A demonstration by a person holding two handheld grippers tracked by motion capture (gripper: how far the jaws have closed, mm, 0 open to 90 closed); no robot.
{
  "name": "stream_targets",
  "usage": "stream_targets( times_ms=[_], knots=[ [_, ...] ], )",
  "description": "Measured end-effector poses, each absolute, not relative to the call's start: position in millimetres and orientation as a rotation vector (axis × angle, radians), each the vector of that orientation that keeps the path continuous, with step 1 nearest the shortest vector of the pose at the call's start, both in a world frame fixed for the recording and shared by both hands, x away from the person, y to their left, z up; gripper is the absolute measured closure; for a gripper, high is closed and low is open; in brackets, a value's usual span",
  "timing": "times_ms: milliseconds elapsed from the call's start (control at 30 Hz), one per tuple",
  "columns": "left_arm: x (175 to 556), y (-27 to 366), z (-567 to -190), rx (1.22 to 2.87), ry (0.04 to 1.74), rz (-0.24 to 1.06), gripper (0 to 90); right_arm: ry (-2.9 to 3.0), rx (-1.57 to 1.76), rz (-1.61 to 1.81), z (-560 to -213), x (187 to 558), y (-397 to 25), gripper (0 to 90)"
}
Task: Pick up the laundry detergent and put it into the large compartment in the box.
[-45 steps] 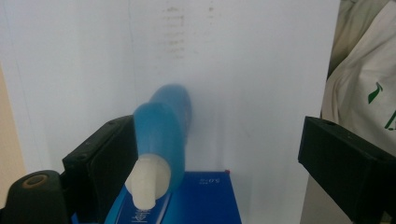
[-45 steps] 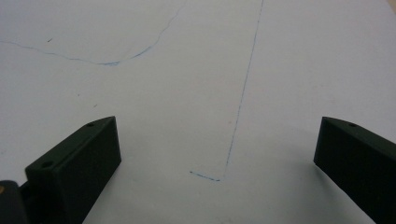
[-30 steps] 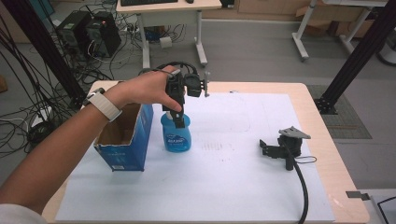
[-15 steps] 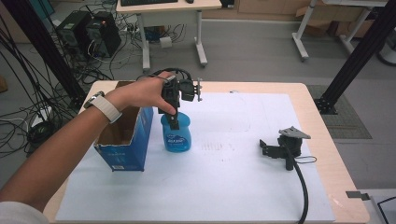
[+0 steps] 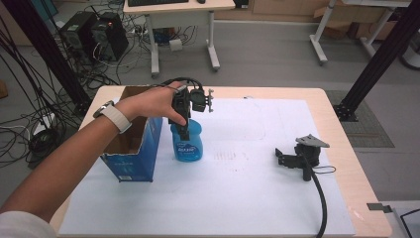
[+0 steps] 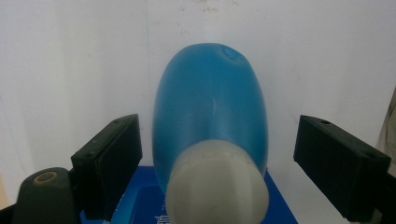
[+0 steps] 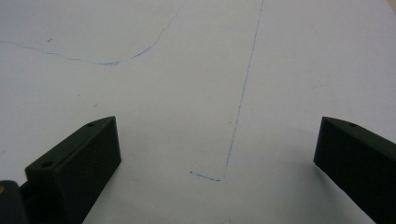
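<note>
Now that the left gripper (image 5: 184,130) has dropped a little lower than a moment ago, its wide-open jaws sit on each side of the round blue plastic bottle (image 6: 210,112), touching nothing. The bottle stands just beside the blue cardboard box (image 5: 130,153). It probably squeezes next.

Wooden table (image 5: 341,124), white sheet (image 5: 237,198) over top; on sheet: blue bottle (image 5: 187,144), open blue box (image 5: 130,148), right gripper (image 5: 285,159)
</note>
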State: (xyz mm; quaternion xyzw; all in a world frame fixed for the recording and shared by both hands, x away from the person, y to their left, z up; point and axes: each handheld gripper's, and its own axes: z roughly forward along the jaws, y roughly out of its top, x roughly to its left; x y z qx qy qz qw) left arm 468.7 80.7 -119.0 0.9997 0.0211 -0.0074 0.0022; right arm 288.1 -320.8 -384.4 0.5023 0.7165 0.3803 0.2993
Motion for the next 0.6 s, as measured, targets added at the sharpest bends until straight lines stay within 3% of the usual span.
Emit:
stream_targets(
  times_ms=[600],
  knots=[
    [470, 75, -139, 3.167, 0.066, -0.017, 24.0, 1.901, 1.334, 1.011, -385, 288, -321, 0.0]
  ],
)
